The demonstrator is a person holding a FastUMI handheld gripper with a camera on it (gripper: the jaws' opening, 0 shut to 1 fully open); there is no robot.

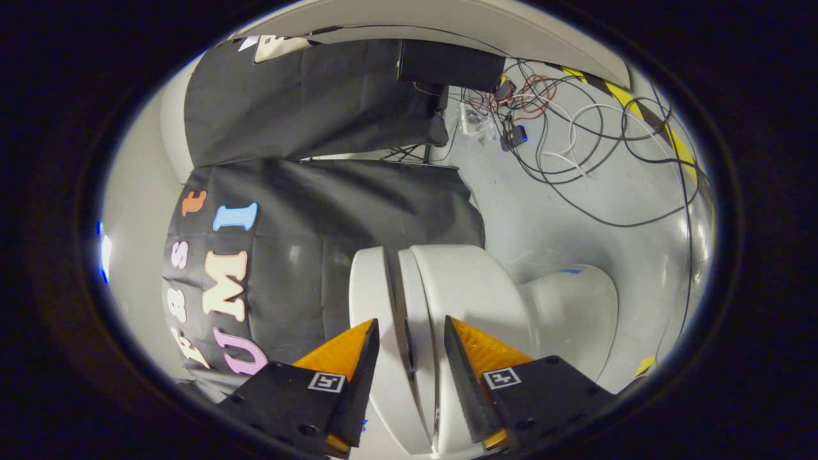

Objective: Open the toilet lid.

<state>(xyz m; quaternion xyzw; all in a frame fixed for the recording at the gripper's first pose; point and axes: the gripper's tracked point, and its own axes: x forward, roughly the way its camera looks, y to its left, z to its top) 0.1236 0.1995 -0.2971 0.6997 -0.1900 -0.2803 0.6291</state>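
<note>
- Gripper view: the camera is rolled on its side, so the floor [575, 211] rises on the right and the booth's black cloth wall [307, 255] stands on the left.
- The gripper [412, 332] is spread to a moderate width; its two fingers straddle the front edge of the toilet without either visibly pressing on it.
- The toilet lid [370, 300] appears edge-on as a white slab beside the left finger [358, 377]; a thin dark seam separates it from the seat [418, 300], so the lid lies closed or nearly closed.
- The seam between lid and seat runs into the gap between the fingers, nearer the left one.
- The toilet bowl [473, 294] bulges to the right of the seat, past the right finger [466, 377], and narrows to a pedestal [569, 313] that meets the floor.
- Far beyond the toilet, loose cables [575, 140] sprawl over the floor, near a black box [447, 64].
- A yellow-and-black striped tape [645, 115] crosses the floor at the far right, behind the cables.
</note>
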